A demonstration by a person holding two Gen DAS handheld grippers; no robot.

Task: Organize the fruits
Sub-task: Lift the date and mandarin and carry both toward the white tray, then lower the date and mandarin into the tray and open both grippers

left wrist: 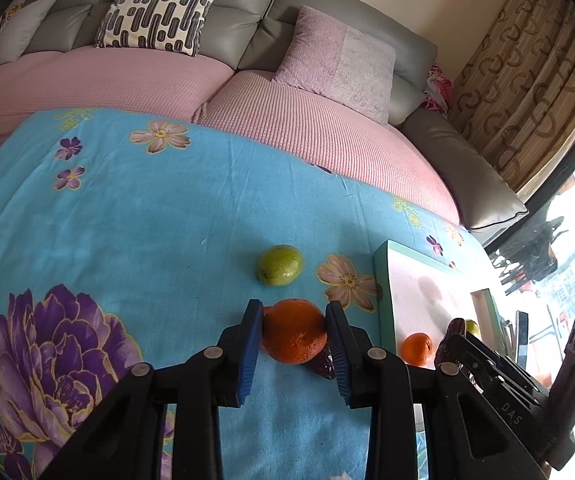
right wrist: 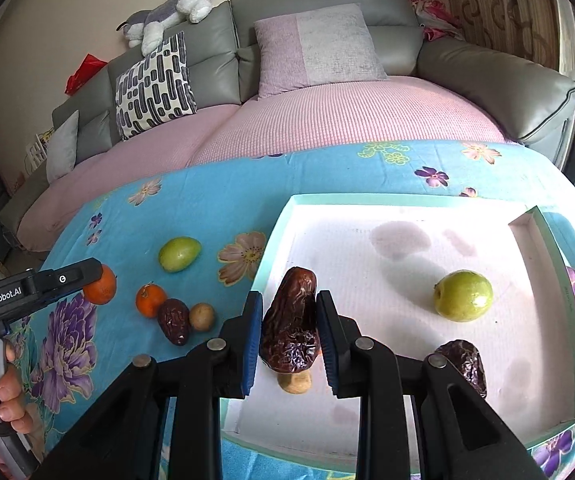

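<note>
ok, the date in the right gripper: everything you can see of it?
The date is dark brown, glossy and deeply wrinkled, tapering to a narrower top. It stands roughly upright, pinched on both sides by the blue pads of the right gripper, over the near left part of the white tray. A small tan fruit shows just below it; contact unclear.

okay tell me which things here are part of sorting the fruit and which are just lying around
Part of the job:
left gripper shut on an orange
right gripper shut on a date
tray holding a green fruit
loose green fruit and small orange on the cloth

Just lying about:
patterned cushion
pink cushion
plush toy
curtain
</note>
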